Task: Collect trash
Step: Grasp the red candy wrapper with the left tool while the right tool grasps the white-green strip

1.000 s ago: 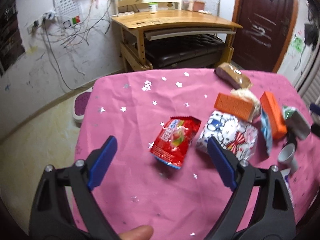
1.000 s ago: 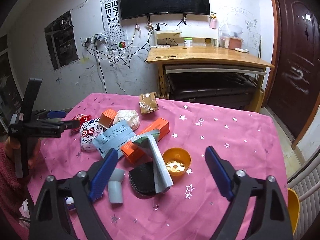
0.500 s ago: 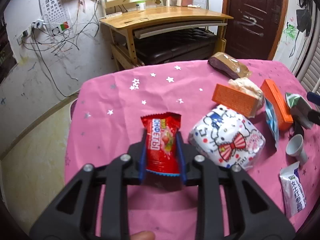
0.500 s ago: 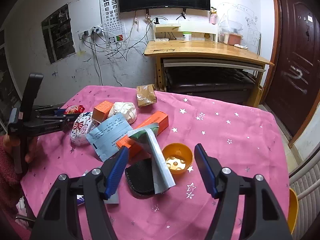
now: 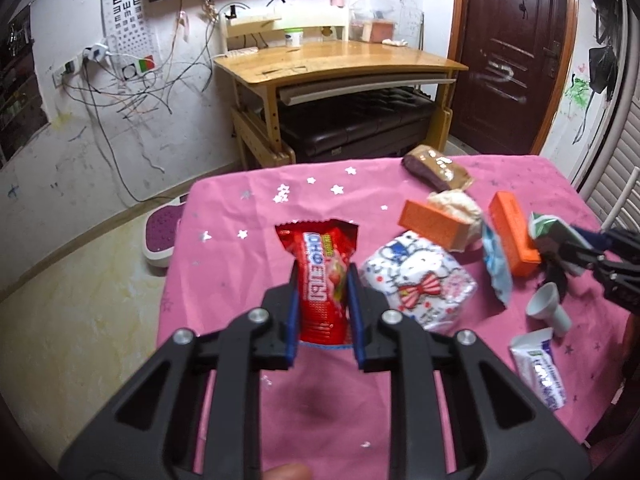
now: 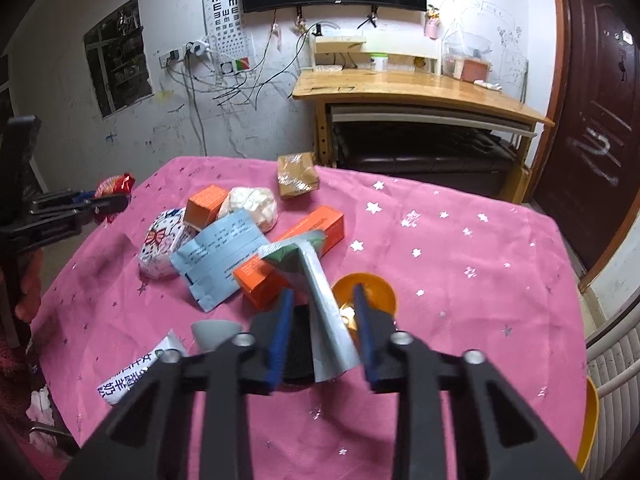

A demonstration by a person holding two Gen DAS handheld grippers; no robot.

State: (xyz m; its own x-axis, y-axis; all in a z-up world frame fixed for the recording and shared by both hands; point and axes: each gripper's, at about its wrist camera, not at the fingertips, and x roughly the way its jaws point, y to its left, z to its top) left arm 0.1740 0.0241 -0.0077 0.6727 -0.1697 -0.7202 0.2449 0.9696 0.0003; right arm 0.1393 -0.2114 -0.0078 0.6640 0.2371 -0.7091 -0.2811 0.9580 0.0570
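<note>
Left wrist view: my left hand-held gripper (image 5: 323, 312) is clamped on the red snack packet (image 5: 325, 276), blue pads pressed against both long sides, packet upright in the centre of the frame. Below it a shadow lies on the pink surface (image 5: 240, 208), so the packet looks lifted clear. To its right sits the cartoon-print tissue pack (image 5: 420, 284), then a small orange box (image 5: 434, 224), a long orange box (image 5: 514, 232) and a grey funnel (image 5: 546, 308).

Only the right wrist view confirms the lift from the side: at the left edge of the frame the left hand-held gripper (image 6: 100, 204) is level, with the red snack packet (image 6: 114, 185) poking out past the edge of the surface (image 6: 460, 248).

Right wrist view, lower centre: my right hand-held gripper (image 6: 322, 328) is narrowed around a silver foil wrapper (image 6: 320, 292), the blue pads flanking it with a small gap on each side; I cannot tell whether they touch it. An orange bowl (image 6: 374, 286) sits just behind the right pad. In the left view this gripper (image 5: 588, 248) enters from the right edge, pointing toward the pile.
</note>
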